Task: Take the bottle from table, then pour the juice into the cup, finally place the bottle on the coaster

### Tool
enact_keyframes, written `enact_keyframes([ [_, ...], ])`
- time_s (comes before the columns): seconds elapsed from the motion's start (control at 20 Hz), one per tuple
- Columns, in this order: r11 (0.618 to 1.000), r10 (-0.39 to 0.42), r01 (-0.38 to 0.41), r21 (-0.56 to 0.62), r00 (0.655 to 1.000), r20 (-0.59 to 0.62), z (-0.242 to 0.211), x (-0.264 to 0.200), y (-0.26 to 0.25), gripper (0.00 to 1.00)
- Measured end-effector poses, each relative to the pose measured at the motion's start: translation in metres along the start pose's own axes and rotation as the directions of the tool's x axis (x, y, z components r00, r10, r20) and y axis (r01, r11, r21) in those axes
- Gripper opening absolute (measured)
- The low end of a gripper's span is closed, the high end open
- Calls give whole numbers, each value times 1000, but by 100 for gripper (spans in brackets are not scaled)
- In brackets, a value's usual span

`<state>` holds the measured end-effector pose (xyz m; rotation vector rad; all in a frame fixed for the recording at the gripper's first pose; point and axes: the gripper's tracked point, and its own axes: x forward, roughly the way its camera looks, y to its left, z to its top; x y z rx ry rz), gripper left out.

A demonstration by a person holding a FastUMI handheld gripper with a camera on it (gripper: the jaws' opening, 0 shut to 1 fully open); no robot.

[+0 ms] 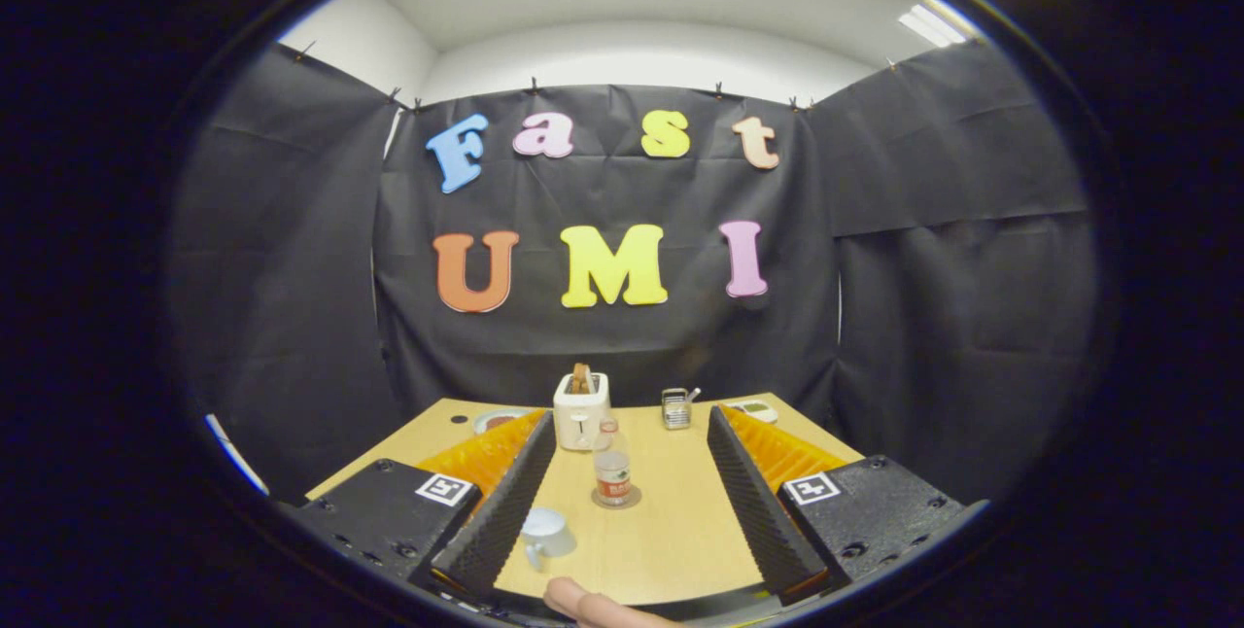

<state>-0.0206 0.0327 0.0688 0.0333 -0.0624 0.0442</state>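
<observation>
A small clear bottle (612, 469) with a red-and-white label stands upright on a round coaster (616, 499) in the middle of the wooden table (671, 521). A white cup (545, 533) with a handle sits nearer to me, just inside the left finger. My gripper (631, 424) is open, its two black ribbed fingers (505, 502) spread wide on either side of the bottle and cup. Nothing is held between them. The bottle stands apart from both fingers, a little left of the middle of the gap.
A white toaster (581, 409) with bread in it stands behind the bottle. A small metal rack (676, 408) sits to its right. A plate (498, 420) lies at the back left and a small white device (753, 409) at the back right. A fingertip (583, 601) shows at the near table edge.
</observation>
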Motion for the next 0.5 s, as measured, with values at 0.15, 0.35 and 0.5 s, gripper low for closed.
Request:
enact_keyframes([
  [0.15,1000,-7,7,-2,1000,6,1,0,-1,100],
  [0.35,1000,26,-25,-4,1000,4,2,-8,8,100],
  [0.5,999,37,-37,-13,999,9,3,-10,10,100],
])
